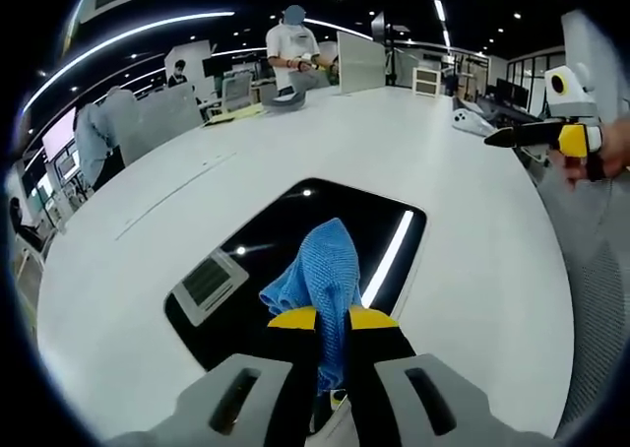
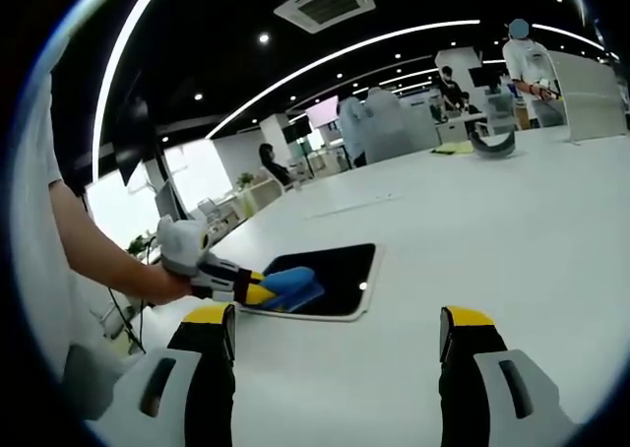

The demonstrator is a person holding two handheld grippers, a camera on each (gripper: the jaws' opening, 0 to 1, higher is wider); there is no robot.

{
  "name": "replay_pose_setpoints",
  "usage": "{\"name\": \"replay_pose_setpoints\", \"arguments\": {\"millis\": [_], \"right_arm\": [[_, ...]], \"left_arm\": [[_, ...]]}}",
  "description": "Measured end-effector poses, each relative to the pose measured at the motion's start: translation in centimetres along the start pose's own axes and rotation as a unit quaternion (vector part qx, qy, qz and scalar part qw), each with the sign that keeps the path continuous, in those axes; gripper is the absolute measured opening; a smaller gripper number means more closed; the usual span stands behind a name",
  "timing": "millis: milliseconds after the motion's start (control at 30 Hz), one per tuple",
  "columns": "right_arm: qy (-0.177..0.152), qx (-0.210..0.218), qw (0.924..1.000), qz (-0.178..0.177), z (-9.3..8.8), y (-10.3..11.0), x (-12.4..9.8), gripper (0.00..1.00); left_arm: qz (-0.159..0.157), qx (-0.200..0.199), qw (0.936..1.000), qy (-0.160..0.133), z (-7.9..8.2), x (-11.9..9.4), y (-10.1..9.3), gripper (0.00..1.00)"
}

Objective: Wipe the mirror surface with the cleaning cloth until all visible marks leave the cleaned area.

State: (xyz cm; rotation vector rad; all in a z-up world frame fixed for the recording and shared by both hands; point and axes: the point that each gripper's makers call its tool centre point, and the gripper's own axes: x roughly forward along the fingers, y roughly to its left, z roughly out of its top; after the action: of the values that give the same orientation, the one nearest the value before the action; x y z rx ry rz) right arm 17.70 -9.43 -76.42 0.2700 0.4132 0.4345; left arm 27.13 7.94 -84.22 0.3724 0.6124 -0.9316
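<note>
In the left gripper view, the left gripper (image 1: pixel 333 319) at the bottom centre has its jaws clamped on the blue cleaning cloth (image 1: pixel 320 275), which bunches up over the mirror (image 1: pixel 285 260) lying flat on the white bench (image 1: pixel 472 280). The bunched cloth probably touches the glass with a small patch, so strokes could skip marks, and the unheld mirror could slide if pushed hard. The glass looks dark and reflects ceiling lights; any marks are too faint to tell. The right gripper (image 1: pixel 512 137) hovers at the right edge, well apart.

In the right gripper view, the right gripper (image 2: pixel 335 329) has its jaws wide apart, empty. The mirror (image 2: pixel 340 275) sits centre left, the cloth (image 2: pixel 290 285) over its near-left corner.
</note>
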Motion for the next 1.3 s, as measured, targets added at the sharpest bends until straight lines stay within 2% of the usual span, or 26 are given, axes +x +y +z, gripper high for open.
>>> {"name": "replay_pose_setpoints", "arguments": {"millis": [1300], "right_arm": [[-0.003,0.003,1.0000,-0.002,0.1,-0.1,-0.1,0.85]], "left_arm": [[-0.021,0.014,0.9997,-0.007,1.7,2.0,-2.1,0.06]]}}
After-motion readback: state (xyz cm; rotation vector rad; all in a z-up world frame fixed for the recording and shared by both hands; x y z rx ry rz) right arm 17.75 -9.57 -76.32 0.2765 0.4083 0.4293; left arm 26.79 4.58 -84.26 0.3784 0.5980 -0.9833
